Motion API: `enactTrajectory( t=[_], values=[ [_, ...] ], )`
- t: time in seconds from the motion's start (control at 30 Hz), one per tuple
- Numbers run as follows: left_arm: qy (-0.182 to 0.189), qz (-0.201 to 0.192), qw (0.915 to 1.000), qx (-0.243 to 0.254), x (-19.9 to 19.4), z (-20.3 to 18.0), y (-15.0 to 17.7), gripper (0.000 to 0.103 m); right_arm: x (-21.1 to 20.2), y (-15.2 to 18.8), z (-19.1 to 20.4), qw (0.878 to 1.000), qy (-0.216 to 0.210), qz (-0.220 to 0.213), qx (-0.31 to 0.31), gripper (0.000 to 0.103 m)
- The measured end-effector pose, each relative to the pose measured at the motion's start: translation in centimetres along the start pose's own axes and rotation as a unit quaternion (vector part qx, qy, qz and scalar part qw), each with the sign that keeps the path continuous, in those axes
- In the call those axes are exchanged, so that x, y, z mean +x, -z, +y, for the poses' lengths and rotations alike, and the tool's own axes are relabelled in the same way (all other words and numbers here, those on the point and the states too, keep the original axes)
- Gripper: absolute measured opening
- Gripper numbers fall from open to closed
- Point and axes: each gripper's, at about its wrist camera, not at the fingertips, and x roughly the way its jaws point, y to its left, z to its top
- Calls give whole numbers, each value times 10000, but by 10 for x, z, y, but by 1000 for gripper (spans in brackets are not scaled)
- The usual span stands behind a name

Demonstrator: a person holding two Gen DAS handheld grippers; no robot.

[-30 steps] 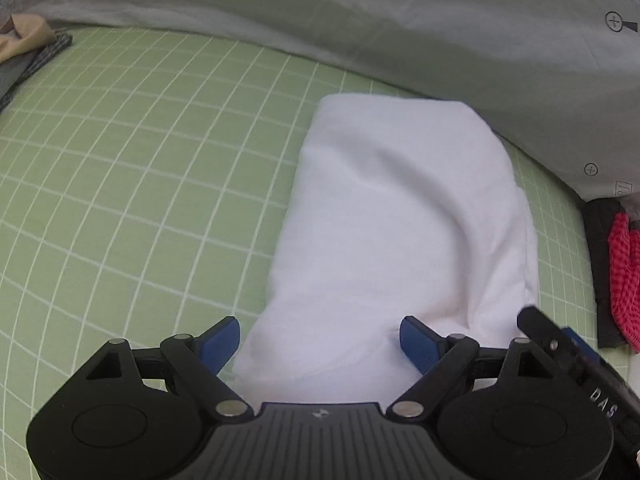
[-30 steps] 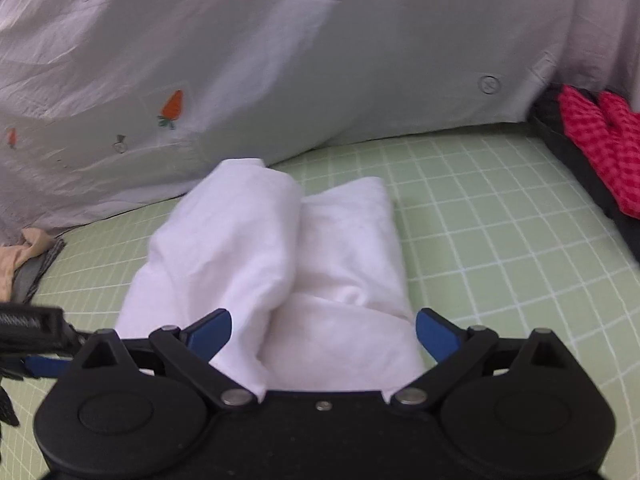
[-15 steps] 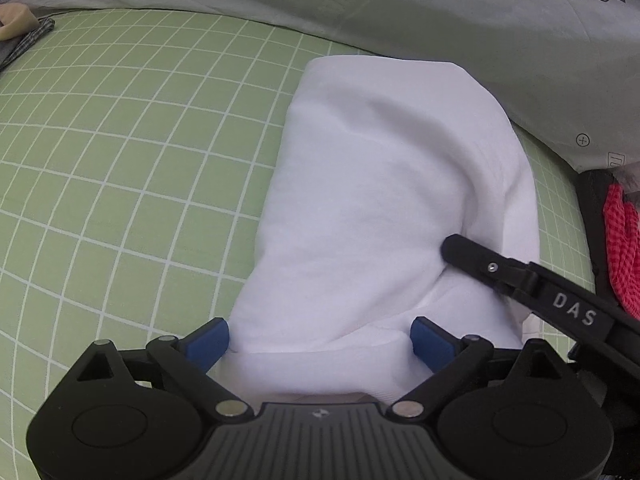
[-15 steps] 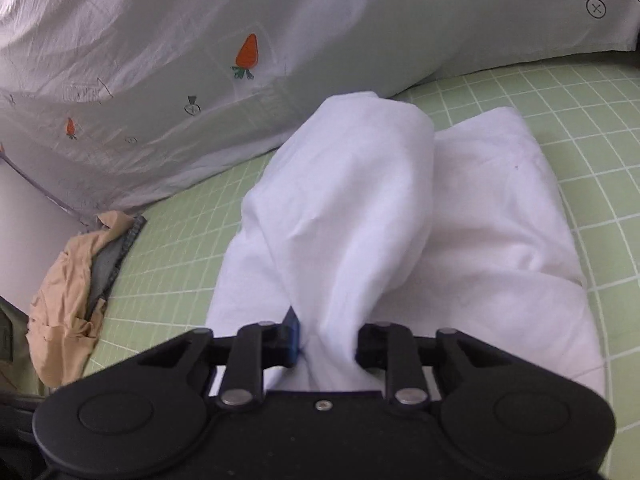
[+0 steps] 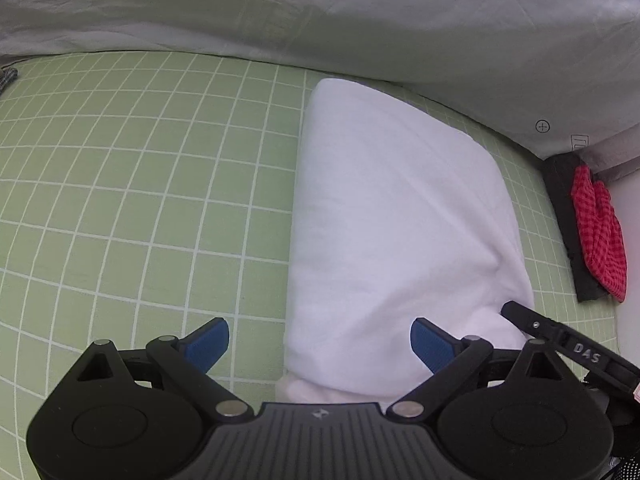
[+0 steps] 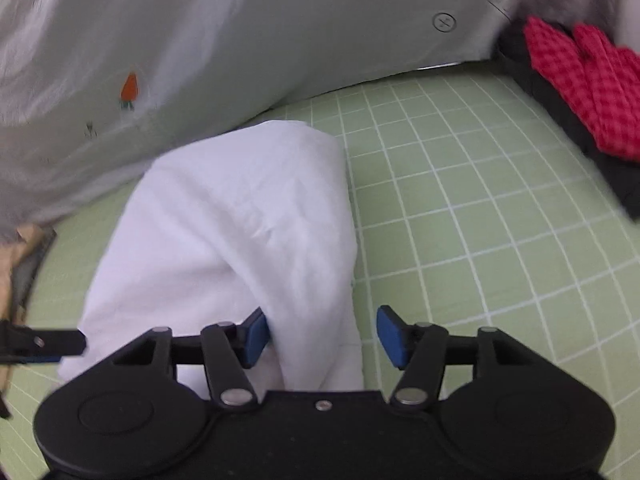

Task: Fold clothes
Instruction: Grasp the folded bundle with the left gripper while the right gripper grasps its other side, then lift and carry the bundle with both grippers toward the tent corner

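A white garment lies folded in a long bundle on the green checked sheet. My left gripper is open at the garment's near end, its jaws straddling the cloth's left edge. The garment also shows in the right wrist view. My right gripper is open there, with the garment's right fold lying between its blue pads, loose. A black finger of the right gripper shows at the garment's near right corner in the left wrist view.
A grey quilt with carrot prints borders the far side. A red checked cloth on a black one lies at the right edge. A beige and grey pile lies at the left edge.
My right gripper, shut on the white fold half a second ago, has opened and let the fold down to the right. The left gripper stayed open and drew back slightly.
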Motion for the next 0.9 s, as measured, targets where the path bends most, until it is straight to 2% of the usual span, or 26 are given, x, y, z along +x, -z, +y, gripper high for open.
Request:
enactTrajectory(
  t=[0.03,0.1,0.27,0.4,0.5,0.53,0.57,0.6,0.67,0.7,0.73,0.8,0.9],
  values=[
    [-39,18,10000,-4,3,1,-1,97,1,0,-3,9999,-76,-36,137,84],
    [-112,69,9999,-24,10,3,-6,97,6,0,-5,9998,-89,-29,203,84],
    [25,291,9995,-83,27,3,-22,97,31,-4,-10,9987,-313,242,327,84],
    [173,483,9986,-151,39,1,-34,97,48,-14,-1,9976,-458,463,248,91],
    [372,527,9978,-166,49,1,-39,97,61,-21,8,9975,-527,468,41,102],
    [449,547,9973,-171,52,0,-39,95,63,-21,12,9978,-463,464,-9,102],
    [562,597,9964,-222,54,0,-39,87,64,-21,16,9982,-378,470,-47,102],
    [668,642,9953,-267,55,-1,-39,80,65,-20,20,9984,-293,476,-86,96],
    [670,604,9957,-217,54,-5,-39,66,63,-17,25,9985,-189,472,-182,76],
    [665,550,9962,-150,50,-8,-38,61,58,-16,27,9986,-203,461,-188,53],
    [660,494,9966,-85,46,-10,-36,52,53,-16,28,9986,-230,443,-157,42],
    [687,353,9970,-2,30,-13,-29,45,43,-14,34,9990,-224,361,-107,30],
    [759,170,9970,54,7,-14,-17,42,23,-7,50,9992,-116,266,-268,26]
  ],
)
